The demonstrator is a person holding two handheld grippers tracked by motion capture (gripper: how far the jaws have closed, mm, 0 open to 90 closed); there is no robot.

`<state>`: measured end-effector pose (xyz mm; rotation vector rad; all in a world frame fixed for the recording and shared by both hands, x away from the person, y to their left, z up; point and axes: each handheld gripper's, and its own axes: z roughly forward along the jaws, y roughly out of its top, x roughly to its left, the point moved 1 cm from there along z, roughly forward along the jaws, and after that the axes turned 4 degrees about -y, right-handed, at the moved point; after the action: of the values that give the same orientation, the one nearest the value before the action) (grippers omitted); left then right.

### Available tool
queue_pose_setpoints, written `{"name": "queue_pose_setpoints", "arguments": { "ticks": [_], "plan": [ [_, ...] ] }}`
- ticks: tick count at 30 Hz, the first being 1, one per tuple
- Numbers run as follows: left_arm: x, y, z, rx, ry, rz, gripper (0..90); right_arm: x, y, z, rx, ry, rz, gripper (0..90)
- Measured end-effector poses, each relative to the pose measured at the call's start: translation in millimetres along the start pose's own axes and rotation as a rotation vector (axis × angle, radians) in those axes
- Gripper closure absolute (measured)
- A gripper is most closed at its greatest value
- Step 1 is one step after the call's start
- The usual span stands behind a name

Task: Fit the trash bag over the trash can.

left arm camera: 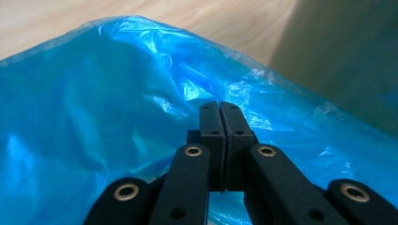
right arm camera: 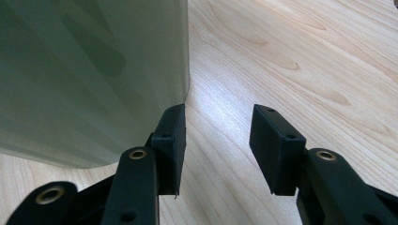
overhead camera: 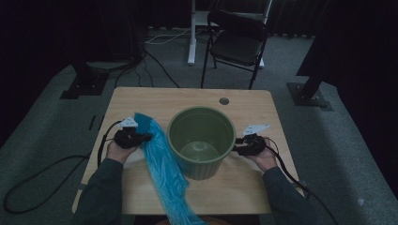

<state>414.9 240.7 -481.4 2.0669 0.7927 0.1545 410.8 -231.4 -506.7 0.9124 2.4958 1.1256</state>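
A long blue plastic bag (overhead camera: 162,164) lies across the wooden table (overhead camera: 141,98), from its front edge up to my left gripper (overhead camera: 145,137). In the left gripper view the pads are pressed together at the tips (left arm camera: 219,105), pinching the crinkled blue bag (left arm camera: 94,117), whose top edge rises around them. A green ribbed bin (overhead camera: 202,168) stands upright and empty in the middle of the table. My right gripper (overhead camera: 237,146) is at the bin's right side. Its jaws are open (right arm camera: 218,122), the left pad close beside the bin wall (right arm camera: 84,70), with only bare tabletop (right arm camera: 281,56) between the pads.
A black folding chair (overhead camera: 237,42) and a white stand leg (overhead camera: 191,42) are on the carpet beyond the table. A round cable hole (overhead camera: 224,101) sits near the table's far edge. Cables trail from both grippers over the table's sides.
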Motion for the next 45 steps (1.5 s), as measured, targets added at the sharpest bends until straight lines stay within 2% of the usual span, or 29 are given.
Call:
{"name": "queue_pose_setpoints", "arguments": {
  "ticks": [1, 2, 3, 10, 16, 17, 18, 20, 24, 25, 28, 29, 31, 33, 34, 35, 36, 37, 38, 39, 40, 42, 45],
  "plan": [
    [0.0, 0.0, 0.0, 0.0, 0.0, 0.0, 89.1, 0.2, 0.0, -0.2, 0.0, 0.001, -0.001, 55.8],
    [-0.3, 5.5, -4.8, -0.011, -0.02, 0.017, 89.1, 0.2, 0.0, -0.2, 0.0, 0.001, -0.001, 55.8],
    [-0.9, 16.6, -15.5, -0.042, -0.057, 0.039, 89.2, 0.2, 0.1, -0.4, -0.001, 0.002, -0.001, 55.8],
    [-6.9, 45.5, -48.5, -0.114, -0.189, 0.112, 89.3, -0.3, 0.5, -1.4, 0.0, 0.011, -0.006, 56.4],
    [-16.1, 60.5, -60.0, -0.122, -0.273, 0.173, 89.3, -5.0, 3.0, -9.9, -0.02, 0.007, -0.009, 58.7],
    [-16.1, 60.5, -60.0, -0.122, -0.273, 0.173, 89.4, -5.0, 3.0, -9.9, -0.02, 0.007, -0.009, 58.7],
    [-19.3, 65.2, -61.6, -0.126, -0.304, 0.189, 89.4, -6.9, 3.9, -12.9, -0.023, 0.006, -0.013, 59.9],
    [-21.0, 67.8, -62.4, -0.126, -0.313, 0.199, 89.3, -7.8, 4.6, -14.2, -0.024, 0.006, -0.013, 60.4],
    [-29.8, 81.0, -68.8, -0.145, -0.366, 0.242, 89.3, -10.2, 8.9, -21.3, -0.042, 0.012, -0.008, 63.4],
    [-29.8, 81.0, -68.8, -0.145, -0.366, 0.242, 89.3, -10.2, 8.9, -21.3, -0.042, 0.012, -0.008, 63.4],
    [-39.2, 91.2, -75.5, -0.156, -0.413, 0.281, 89.3, -10.1, 12.1, -25.3, -0.051, 0.013, -0.014, 63.7],
    [-39.2, 91.2, -75.5, -0.156, -0.413, 0.281, 89.3, -10.1, 12.1, -25.3, -0.051, 0.013, -0.014, 63.7],
    [-50.7, 102.8, -80.8, -0.147, -0.448, 0.328, 89.3, -9.7, 17.4, -31.4, -0.063, 0.008, -0.021, 63.4],
    [-58.2, 110.2, -82.6, -0.141, -0.473, 0.357, 89.3, -10.2, 20.0, -35.1, -0.071, 0.006, -0.026, 63.1],
    [-58.2, 110.2, -82.6, -0.141, -0.473, 0.357, 89.3, -10.3, 21.3, -37.0, -0.074, 0.004, -0.026, 63.1],
    [-66.0, 117.3, -83.6, -0.133, -0.502, 0.385, 89.3, -10.9, 22.5, -39.0, -0.077, 0.001, -0.029, 63.1],
    [-66.0, 117.3, -83.6, -0.133, -0.502, 0.385, 89.4, -11.6, 23.9, -41.0, -0.078, -0.001, -0.032, 63.1],
    [-73.4, 124.3, -84.7, -0.129, -0.526, 0.415, 89.3, -12.6, 25.5, -43.1, -0.082, -0.005, -0.038, 63.0],
    [-73.4, 124.3, -84.7, -0.129, -0.526, 0.415, 89.3, -12.6, 25.5, -43.1, -0.082, -0.005, -0.038, 63.0],
    [-81.2, 130.0, -86.1, -0.128, -0.558, 0.44, 89.3, -14.4, 29.1, -48.2, -0.086, -0.009, -0.041, 62.9],
    [-85.1, 132.7, -86.9, -0.128, -0.573, 0.454, 89.3, -15.5, 31.1, -51.0, -0.09, -0.014, -0.045, 62.8],
    [-91.7, 137.3, -88.2, -0.138, -0.61, 0.474, 89.3, -17.4, 35.0, -57.2, -0.102, -0.018, -0.047, 62.8],
    [-97.0, 141.3, -88.3, -0.141, -0.632, 0.491, 89.2, -19.0, 38.7, -62.8, -0.116, -0.02, -0.049, 62.6]
  ]
}}
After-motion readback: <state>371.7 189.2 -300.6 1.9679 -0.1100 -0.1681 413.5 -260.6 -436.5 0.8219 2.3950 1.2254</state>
